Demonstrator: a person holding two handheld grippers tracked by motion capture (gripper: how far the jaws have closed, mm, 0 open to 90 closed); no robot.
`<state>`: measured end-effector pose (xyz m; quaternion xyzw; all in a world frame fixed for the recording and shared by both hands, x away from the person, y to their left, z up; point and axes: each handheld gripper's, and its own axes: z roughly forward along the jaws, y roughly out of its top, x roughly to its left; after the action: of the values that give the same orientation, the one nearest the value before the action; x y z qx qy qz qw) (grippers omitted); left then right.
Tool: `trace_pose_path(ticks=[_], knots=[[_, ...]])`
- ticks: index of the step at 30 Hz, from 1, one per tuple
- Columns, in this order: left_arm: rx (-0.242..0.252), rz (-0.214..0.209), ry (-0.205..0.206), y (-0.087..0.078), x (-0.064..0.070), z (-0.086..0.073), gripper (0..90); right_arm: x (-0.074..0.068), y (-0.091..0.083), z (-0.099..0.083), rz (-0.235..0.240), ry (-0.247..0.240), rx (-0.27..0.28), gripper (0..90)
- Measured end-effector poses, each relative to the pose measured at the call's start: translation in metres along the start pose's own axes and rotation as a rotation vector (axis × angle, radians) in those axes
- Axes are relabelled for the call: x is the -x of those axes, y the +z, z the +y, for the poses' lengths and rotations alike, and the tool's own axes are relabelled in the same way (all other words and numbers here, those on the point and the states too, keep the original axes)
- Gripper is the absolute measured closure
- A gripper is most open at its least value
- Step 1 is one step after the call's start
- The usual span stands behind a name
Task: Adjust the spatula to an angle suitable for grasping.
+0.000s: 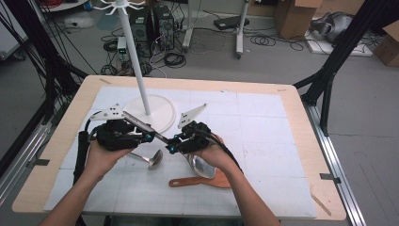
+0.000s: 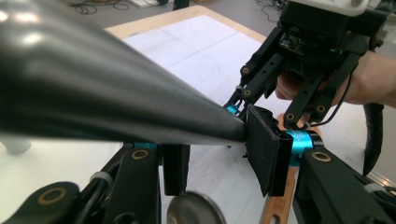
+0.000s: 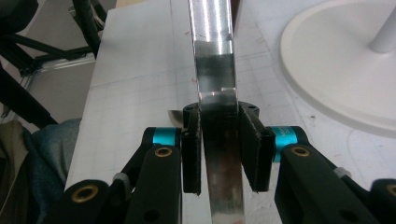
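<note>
Just in front of the white rack base [image 1: 155, 112]: left gripper [image 1: 149, 137] and right gripper [image 1: 172, 149] both clamped on steel utensil handle [image 3: 215, 70]; best kept level, releasing one side only once secure.

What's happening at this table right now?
A person holds a gripper in each hand, and both grip one metal utensil above the table. The left gripper clamps its dark handle; the right gripper is shut on its shiny metal shaft. A ladle and a wooden spatula lie on the white mat, near the white hook stand.
</note>
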<state>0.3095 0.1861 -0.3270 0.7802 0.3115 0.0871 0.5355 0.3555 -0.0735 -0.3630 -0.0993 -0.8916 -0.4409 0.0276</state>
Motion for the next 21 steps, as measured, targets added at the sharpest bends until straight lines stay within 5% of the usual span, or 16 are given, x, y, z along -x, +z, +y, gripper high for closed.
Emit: trace_pose_path(ticks=[11, 21], knots=[[0.043, -0.007, -0.007, -0.001, 0.008, 0.017, 61.6, -0.015, -0.01, 0.008, -0.102, -0.049, 0.015, 74.6], [0.051, -0.032, -0.015, -0.001, 0.012, 0.021, 64.5, -0.025, -0.014, 0.016, -0.149, -0.037, 0.045, 74.6]])
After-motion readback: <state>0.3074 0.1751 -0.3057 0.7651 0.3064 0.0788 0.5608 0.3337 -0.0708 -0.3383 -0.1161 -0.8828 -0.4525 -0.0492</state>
